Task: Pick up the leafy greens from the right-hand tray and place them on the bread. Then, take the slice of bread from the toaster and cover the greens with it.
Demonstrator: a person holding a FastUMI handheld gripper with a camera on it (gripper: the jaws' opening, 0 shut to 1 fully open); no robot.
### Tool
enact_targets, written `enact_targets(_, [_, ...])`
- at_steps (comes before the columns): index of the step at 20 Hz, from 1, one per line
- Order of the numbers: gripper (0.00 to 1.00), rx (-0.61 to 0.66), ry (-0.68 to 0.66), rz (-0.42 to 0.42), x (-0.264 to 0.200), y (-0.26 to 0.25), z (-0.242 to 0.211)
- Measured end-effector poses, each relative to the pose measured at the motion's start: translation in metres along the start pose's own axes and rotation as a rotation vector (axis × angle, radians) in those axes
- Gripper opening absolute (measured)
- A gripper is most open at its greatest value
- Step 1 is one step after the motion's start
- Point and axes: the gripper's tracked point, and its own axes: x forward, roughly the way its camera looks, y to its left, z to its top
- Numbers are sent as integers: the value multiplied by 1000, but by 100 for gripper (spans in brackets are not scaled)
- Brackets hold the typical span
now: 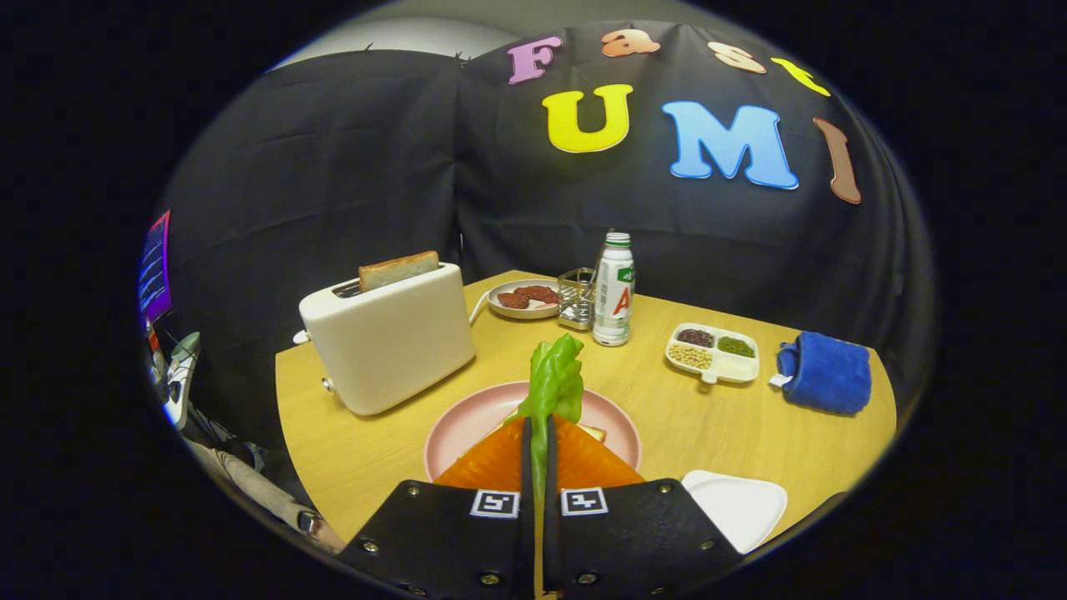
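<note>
Carrying: claw [540, 442] clamped on the leafy greens [554, 385], above pink plate [467, 417].
Next: lower onto bread [593, 432]; toaster [388, 337] at 10 o'clock.

Your tabletop [400, 467] looks like smooth, matt light wood. You see a toaster [388, 342] with a smooth satin plastic shell, holding rough-crusted bread [398, 269]. The pink plate [467, 421] is glossy, the leafy greens [554, 383] look waxy and crinkled, pinched between the closed gripper [539, 433] fingers. The blue towel [825, 373] is fuzzy cloth, the bottle [614, 292] shiny plastic, the small rack [577, 298] bright wire metal.
</note>
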Motion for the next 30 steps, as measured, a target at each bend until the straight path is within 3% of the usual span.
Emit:
enact_targets(3, [4,-35,46,14,19,9,-11])
enact_targets(8, [4,-94,113,-38,37,4,-27])
enact_targets(9, [12,-103,114,-56,37,-1,-27])
enact_targets(11, [17,-105,116,-87,37,-8,-25])
enact_targets(13, [32,-98,118,-96,39,-10,-26])
enact_targets(16, [37,-101,103,-97,38,-8,-22])
enact_targets(19, [64,-102,81,-87,35,2,-15])
enact_targets(26, [64,-69,-50,-49,38,50,37])
enact_targets(30, [64,-59,-129,24,44,102,69])
